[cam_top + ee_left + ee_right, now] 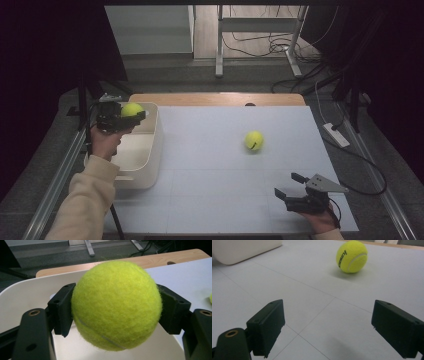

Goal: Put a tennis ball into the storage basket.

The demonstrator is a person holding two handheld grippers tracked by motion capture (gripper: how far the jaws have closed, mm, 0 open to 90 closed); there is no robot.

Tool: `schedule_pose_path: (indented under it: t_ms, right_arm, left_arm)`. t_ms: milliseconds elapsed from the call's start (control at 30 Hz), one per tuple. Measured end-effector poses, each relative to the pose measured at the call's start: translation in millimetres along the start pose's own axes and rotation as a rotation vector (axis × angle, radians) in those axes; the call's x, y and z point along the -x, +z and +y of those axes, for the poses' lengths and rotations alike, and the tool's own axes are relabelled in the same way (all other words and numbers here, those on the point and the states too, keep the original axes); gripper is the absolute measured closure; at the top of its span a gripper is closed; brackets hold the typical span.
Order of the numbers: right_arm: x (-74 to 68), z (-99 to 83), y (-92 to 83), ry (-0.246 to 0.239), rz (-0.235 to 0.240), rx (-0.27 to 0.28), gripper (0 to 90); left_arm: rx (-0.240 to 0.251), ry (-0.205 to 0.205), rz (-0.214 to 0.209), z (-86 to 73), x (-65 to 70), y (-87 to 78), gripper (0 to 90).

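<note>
At far left, the left tool [131, 118] is clenched on a tennis ball [132, 109], held above the far end of the white bin [150, 150] that sits on the left part of the table [210, 200]. In the left gripper view the two black jaws press the held ball [116, 305] at opposite sides, roughly across its widest part; the felt nap bulges slightly past the pads, which suggests a light, springy body with a fuzzy, high-friction cover. A grip across the middle appears secure; a grip off-centre would probably let the round ball squirt free. Centre right, a second tennis ball [254, 140] rests alone on the table, well apart from the bin; the right gripper view shows its printed lettering and white seam [352, 256]. It would likely roll at a touch. Near right, the right tool [290, 185] is released, jaws spread wide, low over the table, nothing between them.
</note>
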State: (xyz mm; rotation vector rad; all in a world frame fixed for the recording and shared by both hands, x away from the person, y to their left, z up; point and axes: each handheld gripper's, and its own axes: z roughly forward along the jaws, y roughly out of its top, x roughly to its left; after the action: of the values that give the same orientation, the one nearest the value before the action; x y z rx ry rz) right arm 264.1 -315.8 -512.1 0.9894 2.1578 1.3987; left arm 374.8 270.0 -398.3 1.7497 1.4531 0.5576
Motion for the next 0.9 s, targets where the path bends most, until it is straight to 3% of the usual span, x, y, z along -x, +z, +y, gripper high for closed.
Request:
schedule_pose_path:
  t_ms: [900]
  right_arm:
    - [0.5, -0.4, -0.4, 0.000, 0.000, 0.002, 11.6]
  left_arm:
    - [-0.131, -0.025, 0.072, 0.7, -13.3, 22.5, 26.3]
